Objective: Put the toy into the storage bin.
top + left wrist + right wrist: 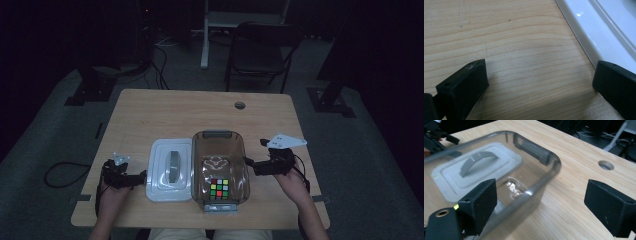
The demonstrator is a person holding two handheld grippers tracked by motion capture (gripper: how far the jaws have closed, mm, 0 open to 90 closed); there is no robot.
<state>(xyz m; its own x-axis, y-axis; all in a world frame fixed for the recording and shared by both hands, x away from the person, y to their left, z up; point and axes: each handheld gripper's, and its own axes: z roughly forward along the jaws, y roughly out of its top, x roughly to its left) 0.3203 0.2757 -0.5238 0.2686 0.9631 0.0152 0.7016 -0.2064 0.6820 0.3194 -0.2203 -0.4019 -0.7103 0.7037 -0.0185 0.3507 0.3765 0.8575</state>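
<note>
A clear bin (220,170) is seen mid-table with a colour cube (219,189) lying inside at its near end. A white lid (170,169) lies flat just left of it. The left gripper (141,176) is held wide open, empty, beside the lid's edge. The right gripper (247,161) is spread wide, empty, at the bin's right wall.

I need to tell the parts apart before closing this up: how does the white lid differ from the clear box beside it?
The lid is opaque white and lies flat on the table; the box is see-through and smoky, with tall walls. The lid carries a grey arched handle on top; the box is open and holds a colour cube. They lie side by side, the lid on the left gripper's side. Both are rounded rectangles of like outline.
</note>
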